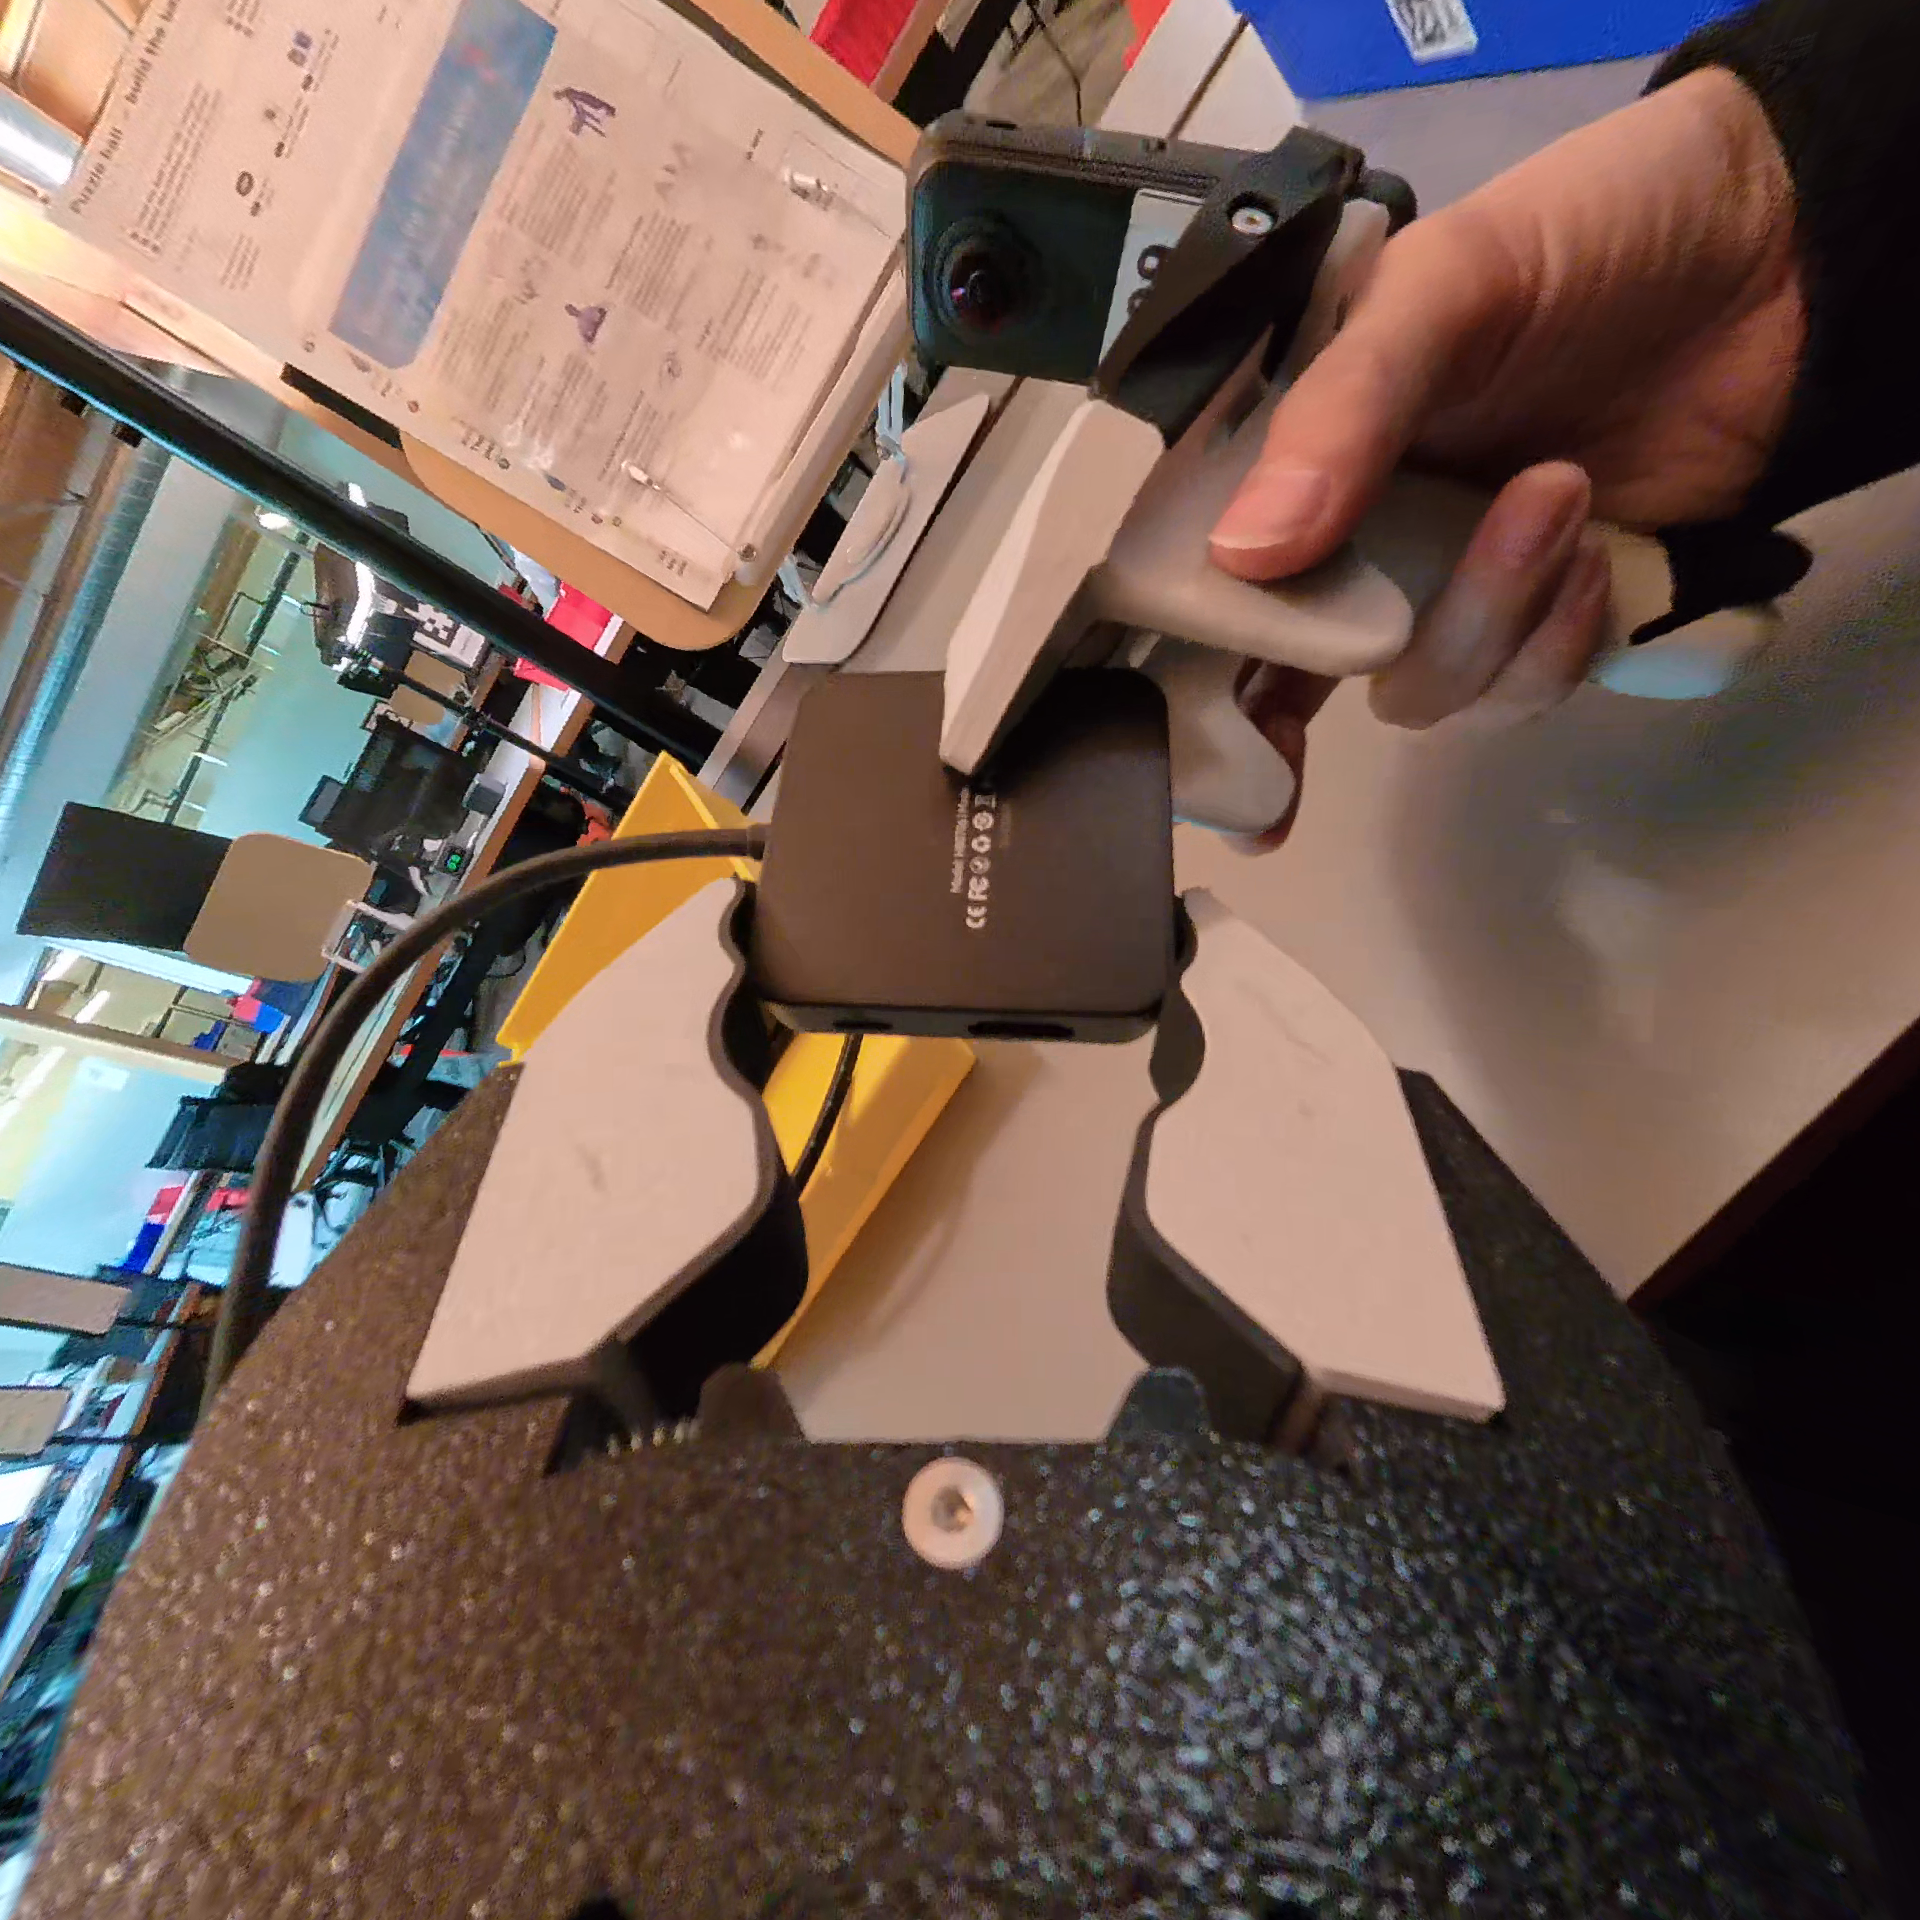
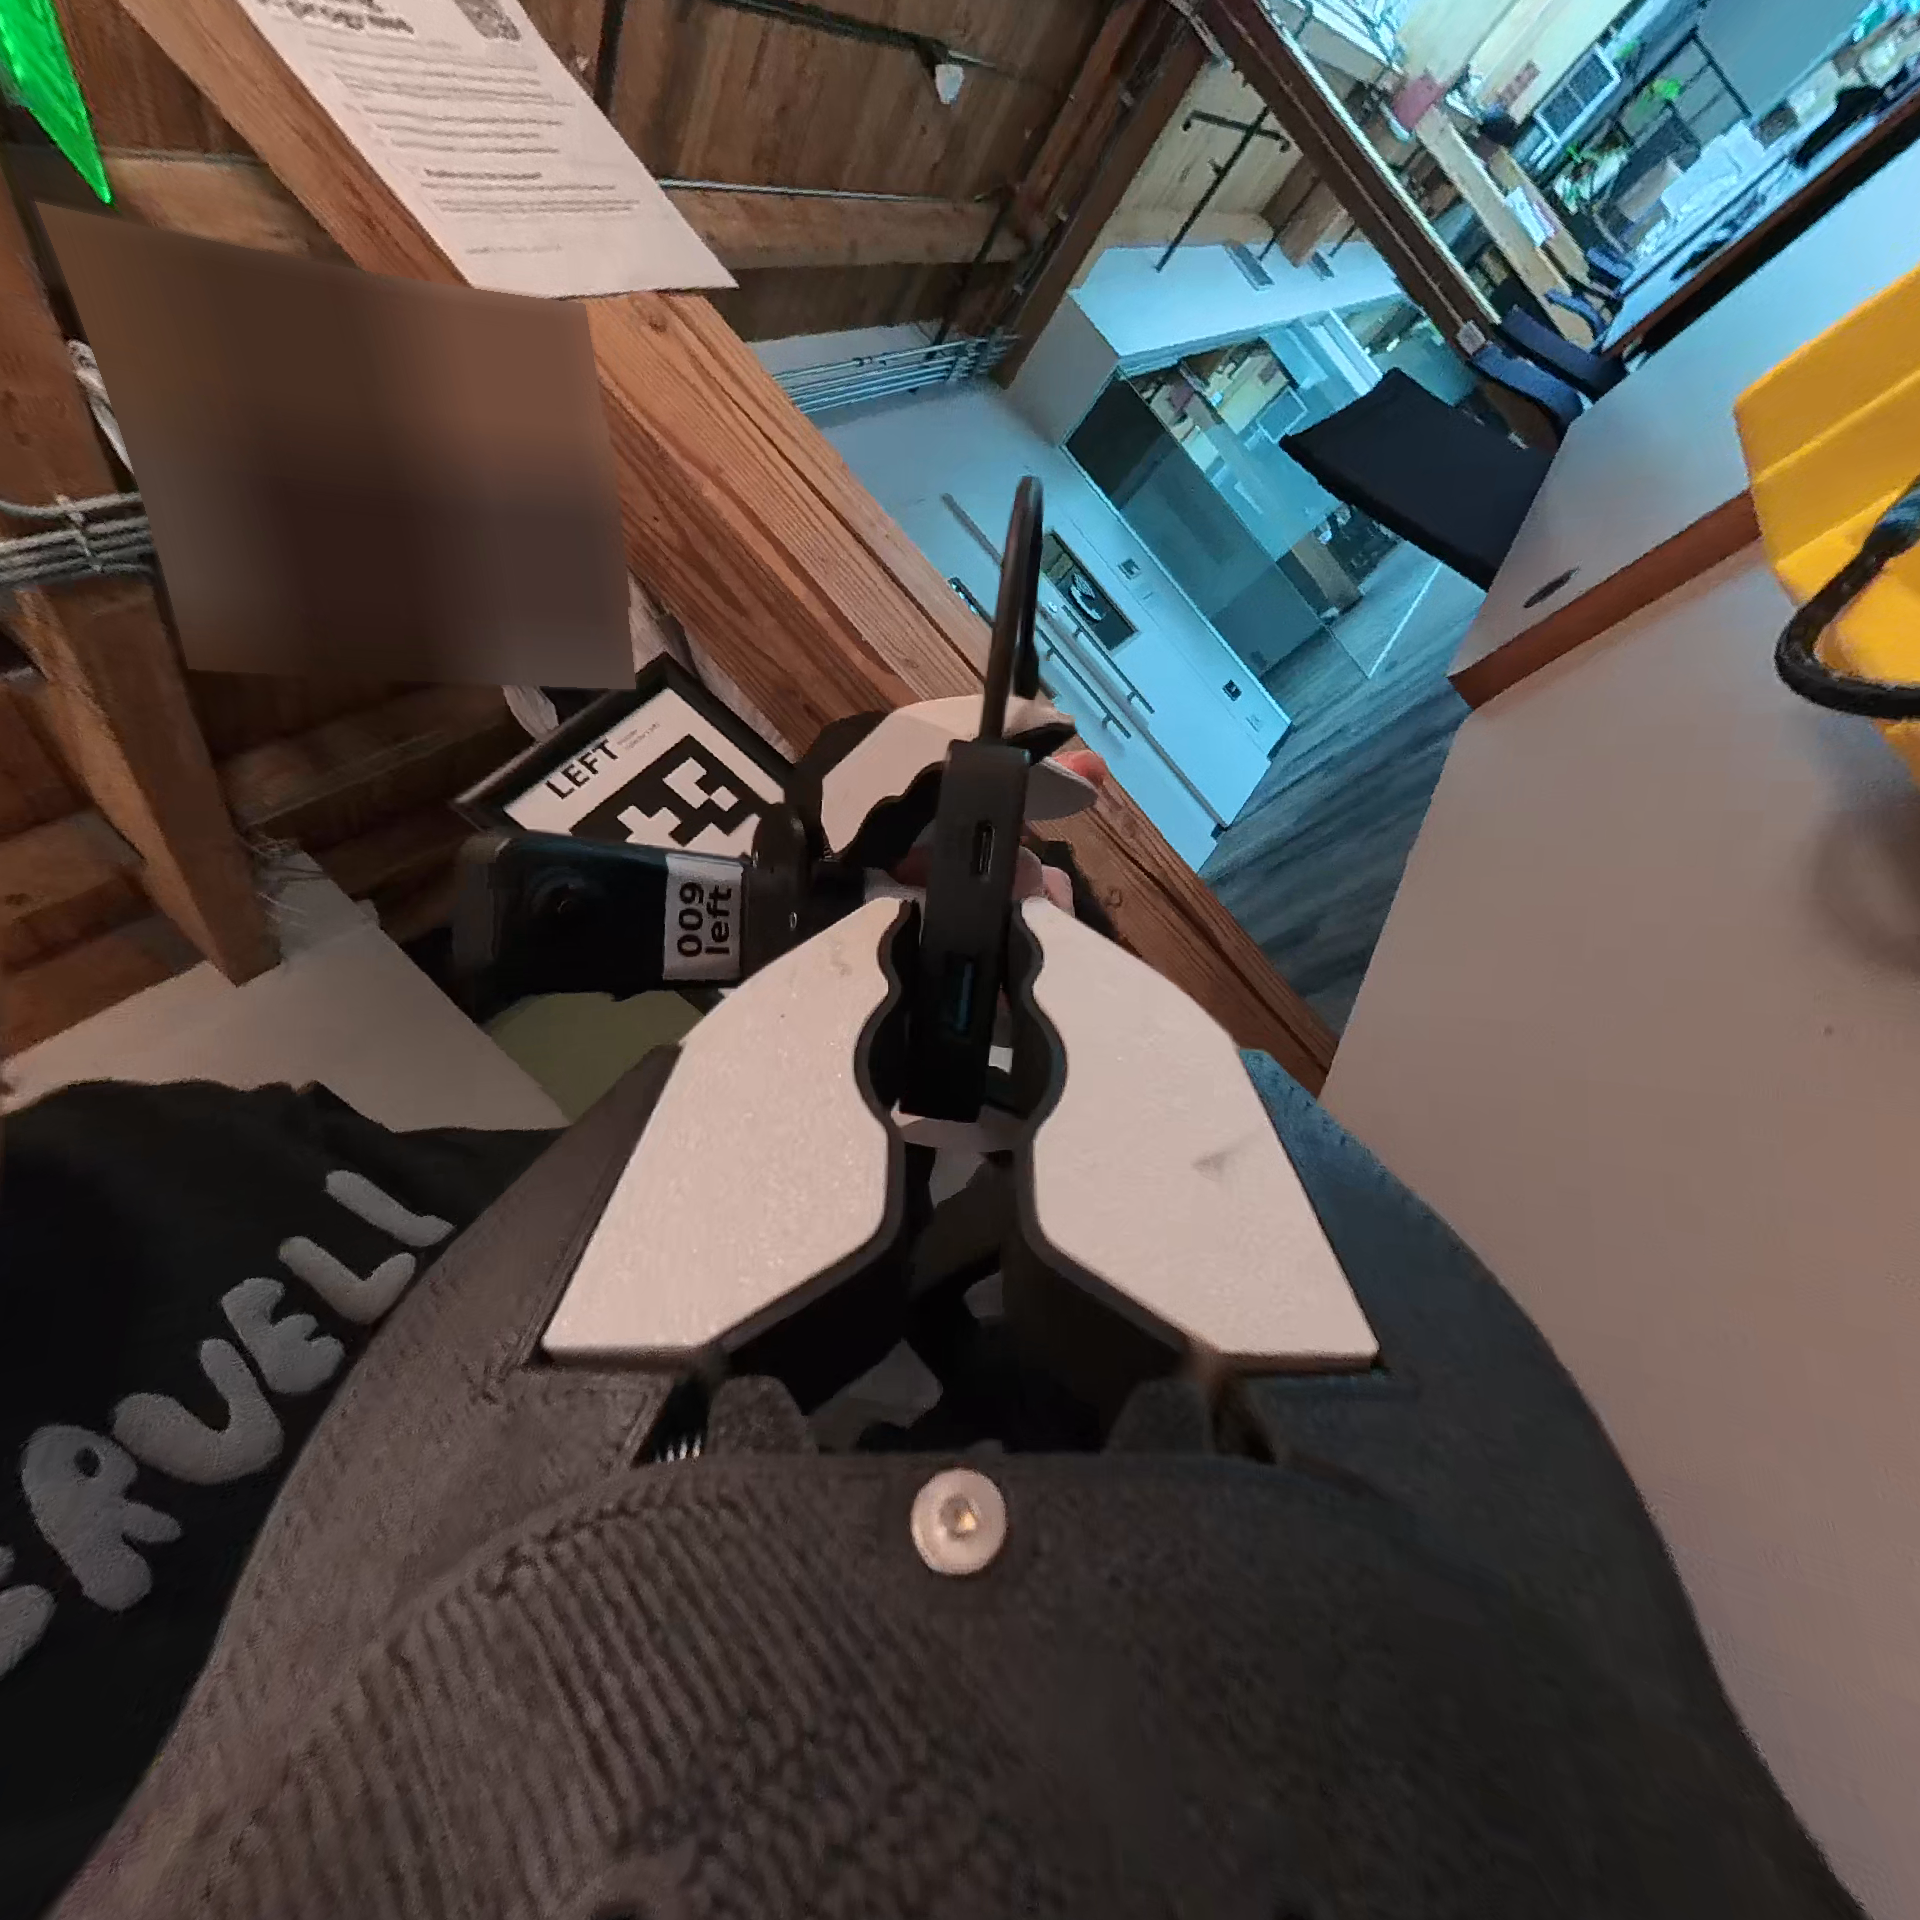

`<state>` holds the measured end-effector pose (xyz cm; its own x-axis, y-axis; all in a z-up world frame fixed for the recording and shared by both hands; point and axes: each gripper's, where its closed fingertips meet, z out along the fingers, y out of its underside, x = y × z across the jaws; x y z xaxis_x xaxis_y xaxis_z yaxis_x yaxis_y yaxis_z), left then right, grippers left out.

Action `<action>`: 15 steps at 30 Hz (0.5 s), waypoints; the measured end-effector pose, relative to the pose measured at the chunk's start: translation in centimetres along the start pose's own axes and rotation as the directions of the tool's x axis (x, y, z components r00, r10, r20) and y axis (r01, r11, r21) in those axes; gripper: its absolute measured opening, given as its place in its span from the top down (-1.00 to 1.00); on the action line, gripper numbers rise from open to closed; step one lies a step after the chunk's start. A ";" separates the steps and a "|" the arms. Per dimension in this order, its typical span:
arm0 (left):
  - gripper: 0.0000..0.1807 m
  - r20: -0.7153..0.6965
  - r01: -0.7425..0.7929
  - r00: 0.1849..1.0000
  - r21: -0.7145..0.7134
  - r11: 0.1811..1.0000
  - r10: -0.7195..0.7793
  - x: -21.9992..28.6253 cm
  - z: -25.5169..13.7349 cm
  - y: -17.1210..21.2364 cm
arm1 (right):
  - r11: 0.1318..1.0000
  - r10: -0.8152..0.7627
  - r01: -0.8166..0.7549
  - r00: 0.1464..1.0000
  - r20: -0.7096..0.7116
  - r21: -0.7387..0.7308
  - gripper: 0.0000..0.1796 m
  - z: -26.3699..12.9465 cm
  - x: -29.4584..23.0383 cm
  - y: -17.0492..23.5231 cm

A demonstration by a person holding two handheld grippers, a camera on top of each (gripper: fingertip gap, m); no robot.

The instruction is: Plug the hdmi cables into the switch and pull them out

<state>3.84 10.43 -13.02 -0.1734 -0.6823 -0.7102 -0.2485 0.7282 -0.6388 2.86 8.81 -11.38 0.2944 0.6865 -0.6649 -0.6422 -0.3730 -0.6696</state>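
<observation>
Left wrist view: both grippers' fingers (image 1: pixel 727 935) clamp the switch (image 1: pixel 966 883), left gripper (image 1: pixel 961 940) across its width. Right gripper (image 2: pixel 961 956) pinches its flat faces. Its empty ports face the left gripper; no plug shows nearby.

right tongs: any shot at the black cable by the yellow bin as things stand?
Probably not right now. The right tongs are shut on the flat black rectangular switch, which the left tongs also clamp. The black cable at the yellow plastic bin lies off to the side, unobstructed, but the switch must be released first.

Print (image 1: pixel 982 852) on switch (image 1: pixel 883 831), sticker (image 2: pixel 704 920) on camera (image 2: pixel 561 904)
</observation>
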 end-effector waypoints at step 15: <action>0.19 -0.294 0.157 0.951 0.199 0.967 -0.094 0.7 -0.4 -0.2 | 0.483 -0.875 0.840 0.477 -0.088 -0.248 -0.01 -0.6 -1.0 0.1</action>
<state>3.43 9.77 -13.23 -0.4217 -0.7365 -0.5289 -0.0780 0.6106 -0.7881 2.95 7.76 -10.98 0.7642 0.5989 0.2394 0.1128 0.2414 -0.9638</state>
